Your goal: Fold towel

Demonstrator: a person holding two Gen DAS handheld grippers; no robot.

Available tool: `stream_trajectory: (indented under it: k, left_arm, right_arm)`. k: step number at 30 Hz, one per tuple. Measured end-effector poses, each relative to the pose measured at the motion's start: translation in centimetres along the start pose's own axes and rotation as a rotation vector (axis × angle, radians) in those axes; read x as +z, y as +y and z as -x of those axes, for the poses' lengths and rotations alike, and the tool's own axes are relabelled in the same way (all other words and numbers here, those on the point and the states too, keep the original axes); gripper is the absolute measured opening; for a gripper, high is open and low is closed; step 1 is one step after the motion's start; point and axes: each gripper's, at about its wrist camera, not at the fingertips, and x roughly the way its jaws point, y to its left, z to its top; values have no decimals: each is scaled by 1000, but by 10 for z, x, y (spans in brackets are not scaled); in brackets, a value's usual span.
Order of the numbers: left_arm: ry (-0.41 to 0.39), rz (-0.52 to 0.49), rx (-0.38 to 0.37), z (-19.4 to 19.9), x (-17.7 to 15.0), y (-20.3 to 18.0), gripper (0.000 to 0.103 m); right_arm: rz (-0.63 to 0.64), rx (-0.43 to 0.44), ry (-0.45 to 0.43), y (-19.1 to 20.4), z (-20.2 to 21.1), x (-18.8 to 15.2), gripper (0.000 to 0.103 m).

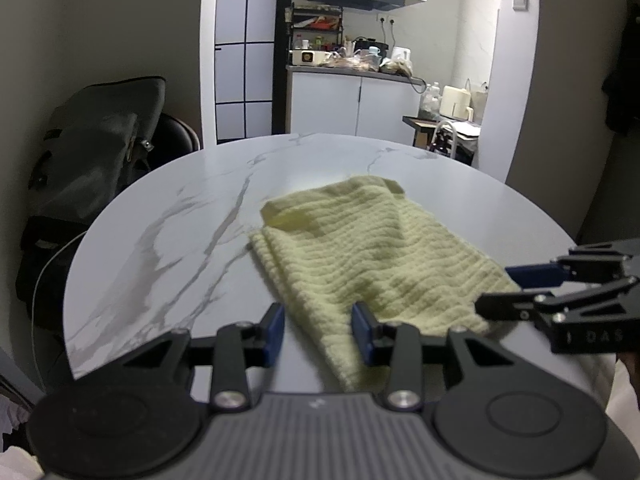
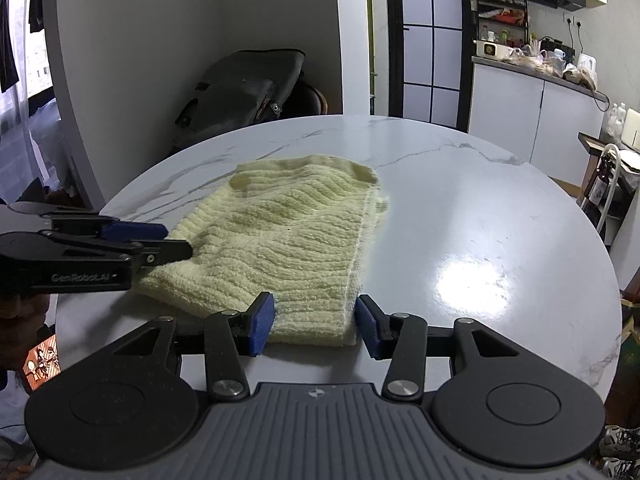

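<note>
Lying limp on tabletop: towel, soft, light, thick-ribbed, already doubled. Left gripper and right gripper straddling near corners, jaws spread. Pinching all layers advisable.

**Open marble all round the towel, grippers crowding the near edge**

The round table lies bare to the right of the folded towel and beyond it to the far rim. At the near edge the right gripper straddles the towel's corner with jaws parted; the left gripper closes off its left side. A dark bag on a chair stands past the far-left rim.
</note>
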Motion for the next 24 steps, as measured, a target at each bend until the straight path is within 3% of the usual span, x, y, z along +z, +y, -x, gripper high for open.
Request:
stream_trajectory:
  k: [13, 24]
  left_arm:
    - [-15, -18, -29, -13, 5, -14, 41]
    - [-5, -21, -10, -13, 7, -22, 44]
  right_arm:
    - [-2, -25, 9, -4, 13, -6, 50]
    - [-16, -29, 5, -10, 16, -6, 50]
